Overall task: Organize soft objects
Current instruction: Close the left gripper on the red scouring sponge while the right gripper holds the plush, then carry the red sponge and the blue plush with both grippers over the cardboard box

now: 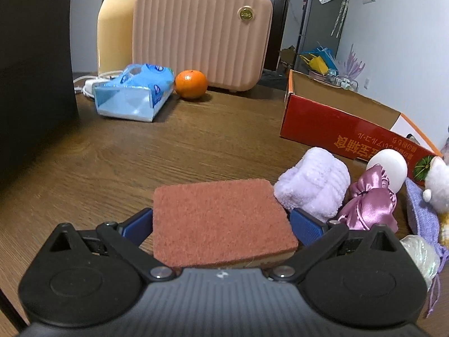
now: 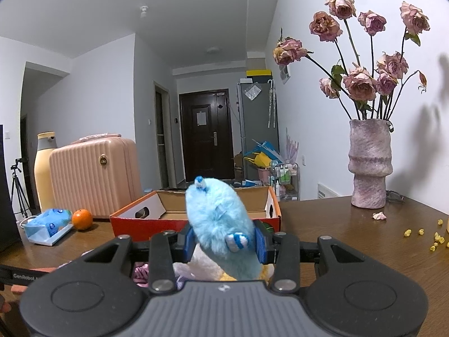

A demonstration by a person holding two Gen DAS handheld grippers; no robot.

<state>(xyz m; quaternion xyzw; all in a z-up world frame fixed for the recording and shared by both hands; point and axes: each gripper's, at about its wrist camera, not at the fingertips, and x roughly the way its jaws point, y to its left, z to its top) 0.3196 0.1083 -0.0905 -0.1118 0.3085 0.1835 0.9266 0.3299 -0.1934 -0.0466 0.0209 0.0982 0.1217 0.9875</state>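
My left gripper (image 1: pixel 221 224) is shut on a reddish-brown sponge (image 1: pixel 219 221) with a yellow underside, held flat just above the wooden table (image 1: pixel 196 146). Its blue pads (image 1: pixel 139 223) press the sponge's two sides. To its right lie a lilac rolled towel (image 1: pixel 314 182), a pink satin pouch (image 1: pixel 370 205) and a white plush toy (image 1: pixel 437 182). My right gripper (image 2: pixel 224 243) is shut on a fluffy light-blue plush toy (image 2: pixel 219 224), lifted in front of the open red cardboard box (image 2: pixel 134 221). That red box (image 1: pixel 336 126) also stands at the right in the left wrist view.
At the back stand a pink ribbed suitcase (image 1: pixel 202 33), a yellow bottle (image 1: pixel 113 28), a blue tissue pack (image 1: pixel 134 92) and an orange (image 1: pixel 191 83). A vase of dried roses (image 2: pixel 369 165) and yellow crumbs (image 2: pixel 435 238) are on the table's right side. A dark panel (image 1: pixel 33 70) blocks the left.
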